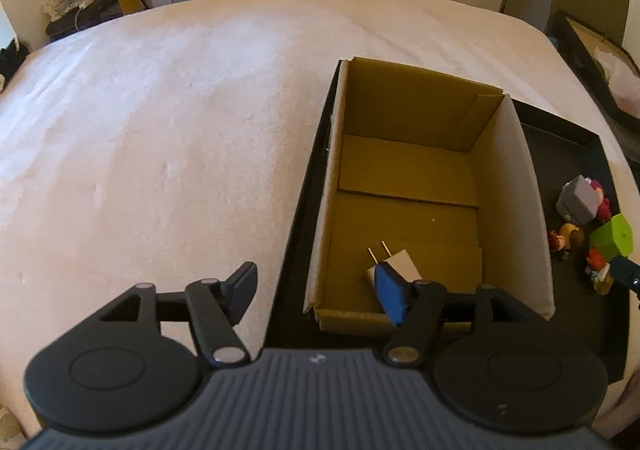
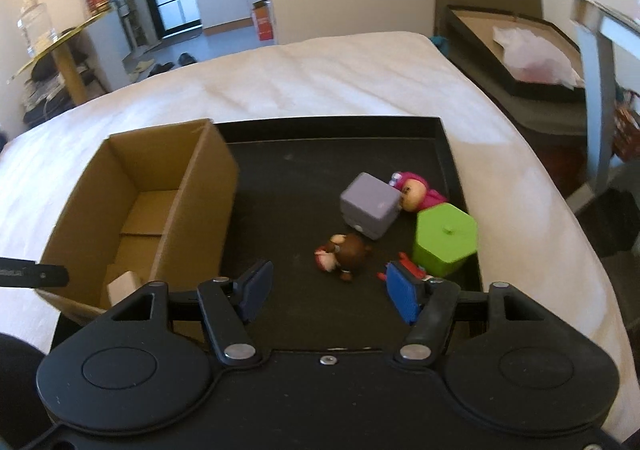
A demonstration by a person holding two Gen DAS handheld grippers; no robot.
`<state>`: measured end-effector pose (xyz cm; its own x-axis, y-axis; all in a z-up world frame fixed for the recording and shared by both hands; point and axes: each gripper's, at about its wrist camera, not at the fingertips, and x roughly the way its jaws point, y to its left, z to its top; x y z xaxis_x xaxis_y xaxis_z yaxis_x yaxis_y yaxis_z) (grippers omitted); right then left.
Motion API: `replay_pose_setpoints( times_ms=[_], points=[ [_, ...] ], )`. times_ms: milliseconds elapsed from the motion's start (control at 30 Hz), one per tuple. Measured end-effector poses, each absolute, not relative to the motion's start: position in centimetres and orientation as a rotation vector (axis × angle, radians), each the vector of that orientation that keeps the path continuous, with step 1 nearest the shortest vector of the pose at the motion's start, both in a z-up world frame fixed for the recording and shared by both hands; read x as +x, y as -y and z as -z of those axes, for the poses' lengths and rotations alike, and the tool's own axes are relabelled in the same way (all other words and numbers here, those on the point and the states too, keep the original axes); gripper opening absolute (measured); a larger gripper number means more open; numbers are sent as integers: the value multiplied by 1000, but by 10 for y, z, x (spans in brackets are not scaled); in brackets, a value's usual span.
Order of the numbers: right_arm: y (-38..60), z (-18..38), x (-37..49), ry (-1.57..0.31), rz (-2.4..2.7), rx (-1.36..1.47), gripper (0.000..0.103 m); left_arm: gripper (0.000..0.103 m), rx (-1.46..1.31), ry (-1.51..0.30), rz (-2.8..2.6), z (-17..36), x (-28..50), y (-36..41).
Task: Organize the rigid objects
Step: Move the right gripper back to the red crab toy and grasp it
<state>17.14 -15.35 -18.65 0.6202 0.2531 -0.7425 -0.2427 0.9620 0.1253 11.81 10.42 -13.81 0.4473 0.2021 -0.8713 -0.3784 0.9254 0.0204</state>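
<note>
A white plug adapter (image 1: 400, 264) lies on the floor of the open cardboard box (image 1: 408, 170), at its near end. My left gripper (image 1: 318, 290) hovers open over the box's near left corner. Its blue right pad (image 1: 390, 292) covers part of the plug, and nothing is pinched. My right gripper (image 2: 330, 294) stands open over the black tray (image 2: 300, 154) with nothing between its fingers. Beyond it lie a brown figure (image 2: 346, 254), a grey cube (image 2: 370, 206), a pink figure (image 2: 418, 192) and a green hexagonal box (image 2: 446, 240). A small red and blue toy (image 2: 412, 270) sits behind the right pad.
The tray and the cardboard box (image 2: 160, 202) rest on a bed with a pale blanket (image 1: 160, 110). The toys also show at the tray's right side (image 1: 580, 202). Another black tray with a plastic bag (image 2: 532, 58) stands beyond the bed's right edge.
</note>
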Motion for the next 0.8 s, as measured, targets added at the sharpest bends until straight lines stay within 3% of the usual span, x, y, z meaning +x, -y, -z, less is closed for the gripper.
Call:
replay_pose_setpoints(
  times_ms=[67,167,267,800],
  points=[
    [159,192,174,-855,-263,33,69,66,-183,-1039,-371,137,119,-103],
    [167,202,180,-875,-220,55,70,77,-168,-1002,-391,133,116,-102],
    [172,214,182,-877,-179,71,77,83,-154,-988,-403,132,115,-101],
    [193,259,203,-940,-74,200,79,97,-40,-969,-497,128,130,-86]
  ],
)
